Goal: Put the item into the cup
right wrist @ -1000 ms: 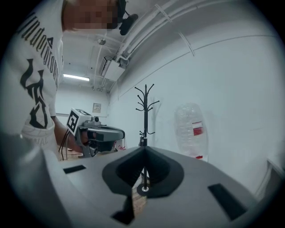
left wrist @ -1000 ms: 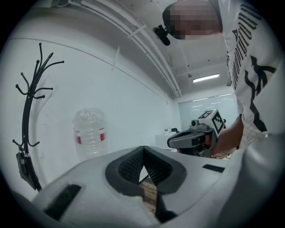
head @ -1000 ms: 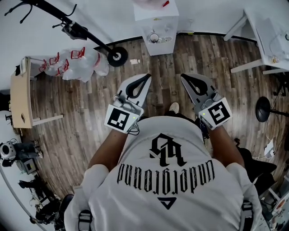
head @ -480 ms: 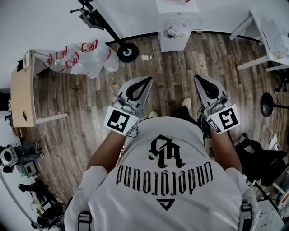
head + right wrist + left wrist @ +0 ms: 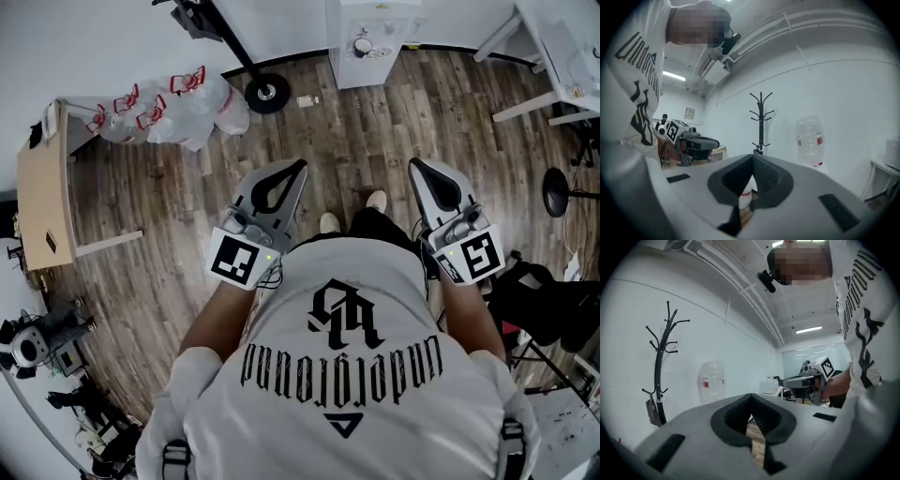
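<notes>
No cup and no item shows in any view. In the head view I hold both grippers in front of my chest, above a wooden floor. My left gripper [image 5: 298, 166] is shut, its tips meeting with nothing between them [image 5: 751, 397]. My right gripper [image 5: 415, 165] is shut and empty too, as the right gripper view confirms [image 5: 753, 157]. Each gripper's camera catches the other one out to the side: the right gripper [image 5: 806, 380] and the left gripper [image 5: 691, 143]. My shoes [image 5: 375, 201] show between the grippers.
A water dispenser [image 5: 373, 37] with a big bottle [image 5: 809, 140] stands by the white wall ahead. A black coat stand [image 5: 661, 362] is beside it. A scooter wheel [image 5: 267, 92] and plastic bags [image 5: 178, 112] lie at left, near a wooden table [image 5: 42, 187]. White table legs [image 5: 553, 66] stand at right.
The floor and furniture have slid in the head view: the water dispenser shifted right and toward the top edge. Both grippers stay shut and keep their place in front of me.
</notes>
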A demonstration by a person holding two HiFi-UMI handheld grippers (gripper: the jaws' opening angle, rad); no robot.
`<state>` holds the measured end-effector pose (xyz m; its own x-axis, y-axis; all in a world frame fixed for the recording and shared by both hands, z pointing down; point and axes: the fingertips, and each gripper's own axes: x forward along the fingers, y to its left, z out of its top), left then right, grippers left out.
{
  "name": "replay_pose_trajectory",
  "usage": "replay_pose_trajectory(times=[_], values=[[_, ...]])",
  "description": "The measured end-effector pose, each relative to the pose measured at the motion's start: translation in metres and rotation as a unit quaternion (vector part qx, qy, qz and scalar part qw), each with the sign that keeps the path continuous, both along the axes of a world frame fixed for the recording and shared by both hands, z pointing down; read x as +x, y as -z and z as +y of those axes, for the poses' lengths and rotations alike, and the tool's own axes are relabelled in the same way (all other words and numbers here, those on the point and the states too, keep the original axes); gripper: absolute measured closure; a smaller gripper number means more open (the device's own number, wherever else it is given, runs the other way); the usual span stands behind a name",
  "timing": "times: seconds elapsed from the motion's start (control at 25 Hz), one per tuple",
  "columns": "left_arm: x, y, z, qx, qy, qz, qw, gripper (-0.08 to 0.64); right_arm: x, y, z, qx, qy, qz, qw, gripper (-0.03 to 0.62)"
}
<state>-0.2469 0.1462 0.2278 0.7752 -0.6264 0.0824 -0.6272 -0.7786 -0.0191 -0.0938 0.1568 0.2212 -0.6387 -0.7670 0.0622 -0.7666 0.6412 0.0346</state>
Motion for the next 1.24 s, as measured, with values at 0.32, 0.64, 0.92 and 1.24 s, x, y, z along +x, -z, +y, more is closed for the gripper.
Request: replay_pose_trajectory(times=[0.32,0.64,0.92,1.24], values=[[-0.011,0.014,0.017,0.025,0.0,0.006,0.9997,0.554,-0.016,0.01,0.025,0.013,0.006,0.005,1.0,0.588],[-0.009,0.017,0.019,0.032,-0.002,0.005,0.9995,0.554,-0.017,0.018,0.03,0.023,0.007,0.01,1.0,0.588],[0.003,0.018,0.023,0.041,-0.007,0.008,0.9991,0.554,-0.012,0.015,0.035,0.027,0.008,0.016,0.999,0.588],[0.001,0.025,0.02,0.04,-0.007,0.013,0.9991,0.554,-0.011,0.021,0.03,0.021,0.006,0.013,1.0,0.588]])
